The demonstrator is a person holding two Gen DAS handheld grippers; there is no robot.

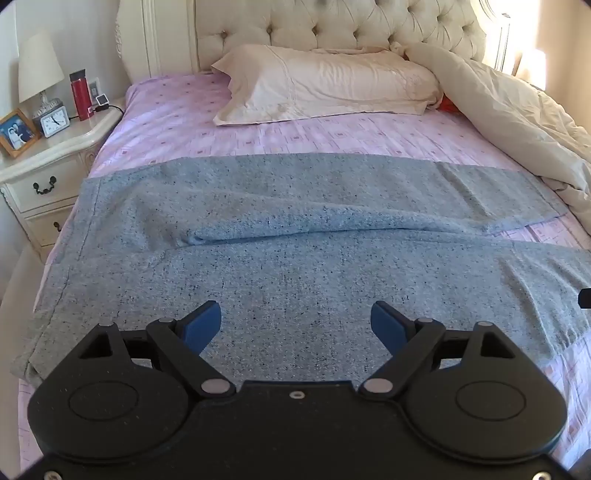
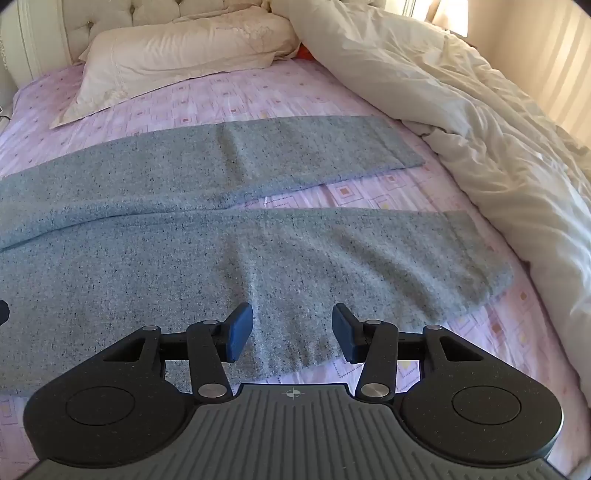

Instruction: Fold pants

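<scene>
Grey-blue speckled pants (image 1: 280,236) lie spread flat across the pink bed sheet (image 1: 332,136), waistband to the left, both legs running right. The two legs (image 2: 295,155) lie apart with a strip of sheet between them near the hems. My left gripper (image 1: 295,325) is open and empty, hovering above the near leg close to the waist end. My right gripper (image 2: 292,332) is open and empty, above the near leg's front edge (image 2: 295,354), further toward the hem.
A cream pillow (image 1: 325,85) lies at the tufted headboard (image 1: 369,26). A bunched cream duvet (image 2: 461,110) fills the bed's right side. A nightstand (image 1: 55,155) at left holds a lamp, clock, photo frame and red bottle (image 1: 81,94).
</scene>
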